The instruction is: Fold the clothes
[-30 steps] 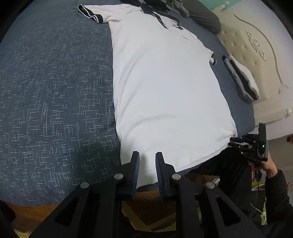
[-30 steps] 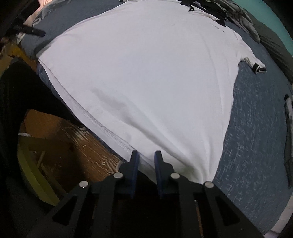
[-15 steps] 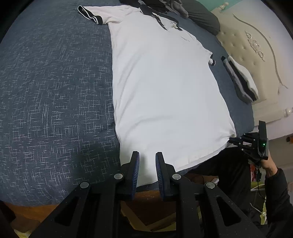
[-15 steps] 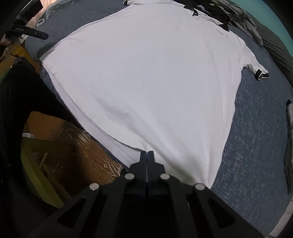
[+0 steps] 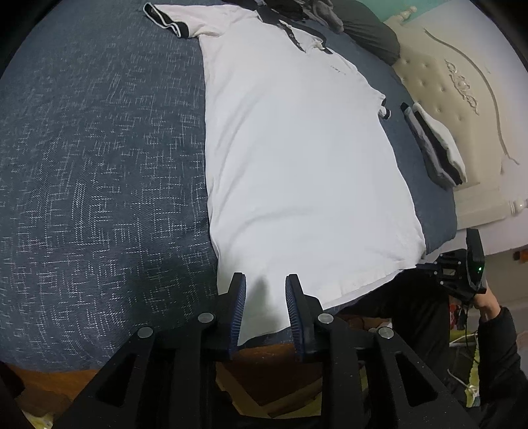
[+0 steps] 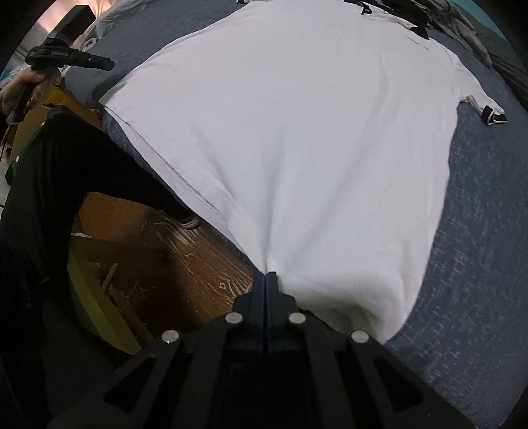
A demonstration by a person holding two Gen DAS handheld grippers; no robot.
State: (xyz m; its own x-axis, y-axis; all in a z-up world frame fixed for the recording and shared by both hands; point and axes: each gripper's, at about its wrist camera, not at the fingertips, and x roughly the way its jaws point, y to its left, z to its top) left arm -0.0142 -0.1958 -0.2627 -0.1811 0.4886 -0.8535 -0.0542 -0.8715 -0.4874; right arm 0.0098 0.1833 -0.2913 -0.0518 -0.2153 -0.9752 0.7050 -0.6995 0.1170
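A bed with a dark blue cover flecked in white fills most of both views. A white polo shirt with black-and-white sleeve cuffs and a dark collar lies flat on it, face up, collar at the far end and hem hanging a little over the near edge. There is a small dark mark on the chest, too small to read.

The left wrist view alone shows a cream tufted headboard to the right and, between it and the shirt, a folded stack of clothes in grey, black and white. A dark heap of clothes lies past the collar. The same view shows the right gripper from the side, at the right hem corner, held by a hand in a dark sleeve.

The right wrist view alone shows the scratched wooden floor under the bed edge and the person's dark trouser leg.

The left gripper has its jaws apart, straddling the hem near the left corner without pinching it. In its own view, the right gripper has its jaws pressed together on the hem, the cloth puckering toward them.
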